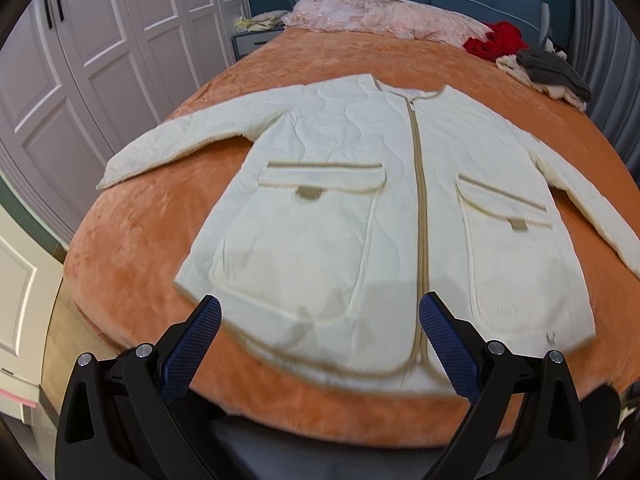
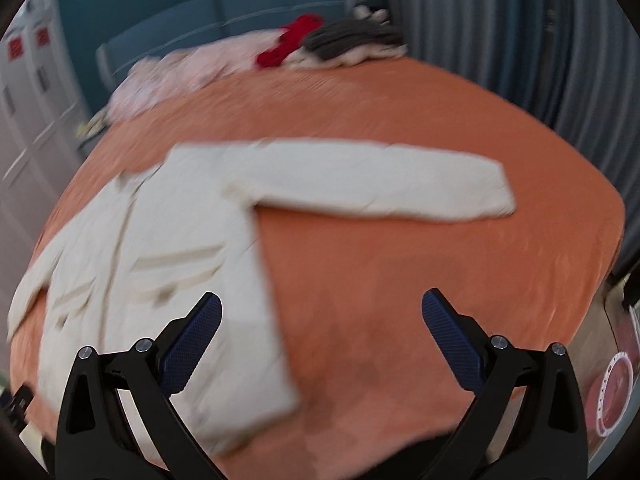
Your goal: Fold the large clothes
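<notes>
Plainly, the cream quilted jacket (image 1: 380, 216) lies flat, zipped, sleeves spread; left tongs (image 1: 320, 324) and right tongs (image 2: 322, 320) gape wide.

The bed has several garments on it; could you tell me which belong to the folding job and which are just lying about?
Job:
cream jacket, spread flat
left gripper, open
right gripper, open

Lying about:
pink bedding
red garment
grey knit
wardrobe
</notes>
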`<action>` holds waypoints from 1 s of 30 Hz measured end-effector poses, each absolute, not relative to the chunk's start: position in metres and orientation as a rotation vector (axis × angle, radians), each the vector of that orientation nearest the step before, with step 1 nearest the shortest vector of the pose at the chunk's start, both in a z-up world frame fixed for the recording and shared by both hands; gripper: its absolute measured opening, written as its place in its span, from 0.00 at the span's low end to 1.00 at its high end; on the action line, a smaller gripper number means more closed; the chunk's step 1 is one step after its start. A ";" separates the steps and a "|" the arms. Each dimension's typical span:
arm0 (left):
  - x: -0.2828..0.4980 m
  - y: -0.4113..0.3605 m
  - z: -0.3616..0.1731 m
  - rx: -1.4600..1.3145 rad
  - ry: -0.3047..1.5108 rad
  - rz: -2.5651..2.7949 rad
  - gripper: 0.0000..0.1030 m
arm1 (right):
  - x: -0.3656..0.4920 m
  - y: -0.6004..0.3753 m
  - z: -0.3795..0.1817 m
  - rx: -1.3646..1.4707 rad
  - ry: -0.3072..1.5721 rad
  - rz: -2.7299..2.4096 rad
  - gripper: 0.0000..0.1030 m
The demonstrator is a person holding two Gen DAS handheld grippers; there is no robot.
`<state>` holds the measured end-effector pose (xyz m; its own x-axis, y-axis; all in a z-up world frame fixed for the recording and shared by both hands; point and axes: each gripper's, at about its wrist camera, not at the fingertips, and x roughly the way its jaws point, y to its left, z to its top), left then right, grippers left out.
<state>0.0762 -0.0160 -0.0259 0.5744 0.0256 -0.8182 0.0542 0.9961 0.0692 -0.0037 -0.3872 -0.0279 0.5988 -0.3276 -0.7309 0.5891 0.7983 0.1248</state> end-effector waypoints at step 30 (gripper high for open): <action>0.201 -0.031 -0.065 0.158 1.058 0.140 0.95 | 0.067 -0.624 -0.074 0.864 0.546 -0.715 0.15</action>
<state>0.2005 -0.0306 -0.0649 0.4838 0.1900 -0.8543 -0.0380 0.9798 0.1964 0.0670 -0.6241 -0.0743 0.6456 -0.3366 -0.6855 0.7500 0.4487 0.4860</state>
